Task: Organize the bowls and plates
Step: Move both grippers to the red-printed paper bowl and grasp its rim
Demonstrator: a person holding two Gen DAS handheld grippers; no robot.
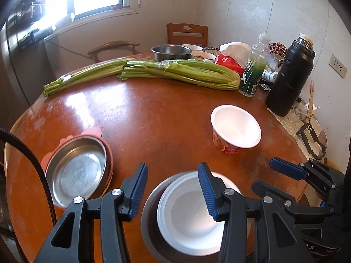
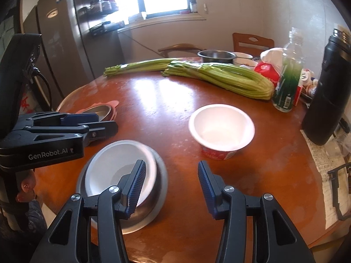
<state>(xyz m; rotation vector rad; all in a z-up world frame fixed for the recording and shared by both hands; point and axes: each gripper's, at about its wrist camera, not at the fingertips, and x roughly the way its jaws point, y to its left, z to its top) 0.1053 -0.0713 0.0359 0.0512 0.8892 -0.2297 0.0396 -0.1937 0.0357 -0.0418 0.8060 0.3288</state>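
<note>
A white bowl (image 1: 188,217) (image 2: 118,171) sits nested in a shallow steel dish (image 1: 151,219) (image 2: 161,188) near the table's front edge. My left gripper (image 1: 173,190) (image 2: 105,122) hovers just above it, open, with nothing between its pads. My right gripper (image 2: 172,187) (image 1: 263,173) hangs to the right of that stack, also open and holding nothing. A red-and-white paper bowl (image 1: 235,127) (image 2: 221,127) stands upright further back on the right. At the left, a steel plate (image 1: 76,168) (image 2: 101,110) rests on a pink plate (image 1: 93,131).
Two celery bundles (image 1: 182,72) (image 2: 219,76) lie across the round wooden table (image 1: 153,114). Behind them are a steel bowl (image 1: 171,51) and small dishes. A clear bottle (image 1: 254,70), a red tissue pack (image 1: 228,62) and a black flask (image 1: 289,74) crowd the right side. Chairs stand beyond the table.
</note>
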